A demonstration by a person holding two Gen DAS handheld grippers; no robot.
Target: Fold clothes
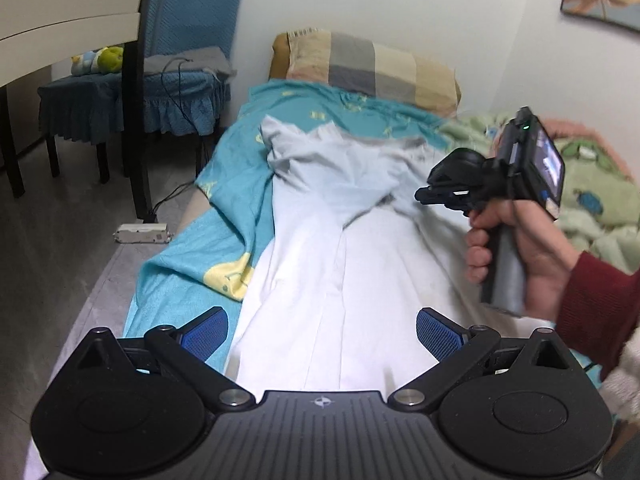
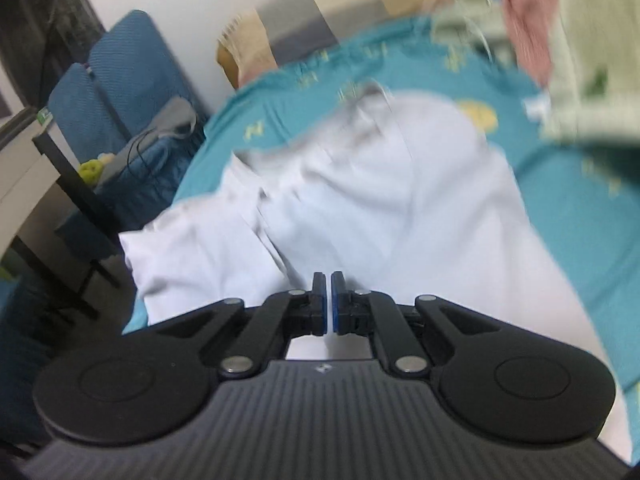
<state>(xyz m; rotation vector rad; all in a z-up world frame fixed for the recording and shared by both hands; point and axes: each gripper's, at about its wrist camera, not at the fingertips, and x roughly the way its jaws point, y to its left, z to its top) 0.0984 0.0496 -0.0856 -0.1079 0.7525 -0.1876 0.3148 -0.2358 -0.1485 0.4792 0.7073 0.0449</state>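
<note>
Left gripper [image 1: 322,334] fingers spread wide over white garment [image 1: 340,248]; right gripper [image 2: 329,300] fingers together, empty

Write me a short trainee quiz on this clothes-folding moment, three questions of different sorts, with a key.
1. True or false: the left gripper has its jaws wide open.
2. What lies under the white garment? A) wooden floor B) teal sheet C) glass table
3. Fill in: the right gripper is ____, with nothing visibly between its pads.

Key: 1 true; 2 B; 3 shut.
</note>
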